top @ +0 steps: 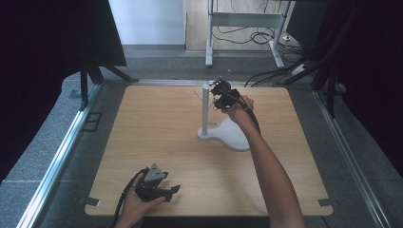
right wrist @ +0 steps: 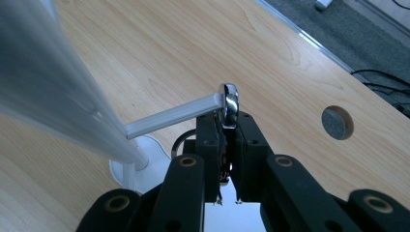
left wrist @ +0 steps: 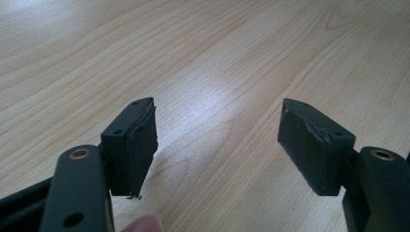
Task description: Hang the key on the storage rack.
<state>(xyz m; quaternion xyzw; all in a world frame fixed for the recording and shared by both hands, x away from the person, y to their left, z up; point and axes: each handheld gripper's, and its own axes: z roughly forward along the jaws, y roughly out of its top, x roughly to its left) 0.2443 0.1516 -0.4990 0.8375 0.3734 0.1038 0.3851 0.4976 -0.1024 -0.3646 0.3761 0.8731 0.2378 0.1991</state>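
A grey stand (top: pixel 205 109) with thin side pegs rises from a white base (top: pixel 233 135) at the middle of the wooden table. In the right gripper view, my right gripper (right wrist: pixel 228 140) is shut on a shiny metal ring (right wrist: pixel 229 104), held edge-on. The ring meets the tip of one peg (right wrist: pixel 169 116) that sticks out from the pole (right wrist: pixel 58 96). In the high view, the right gripper (top: pixel 216 97) is beside the top of the pole. My left gripper (top: pixel 172 192) rests near the table's front left. Its jaws (left wrist: pixel 217 145) stand open over bare wood.
The table (top: pixel 157 142) has a round cable hole (right wrist: pixel 337 122) near its far edge. Black curtains, a metal frame's legs (top: pixel 209 42) and loose cables (top: pixel 266 76) lie on the floor beyond. An aluminium rail (top: pixel 62 152) runs along the left side.
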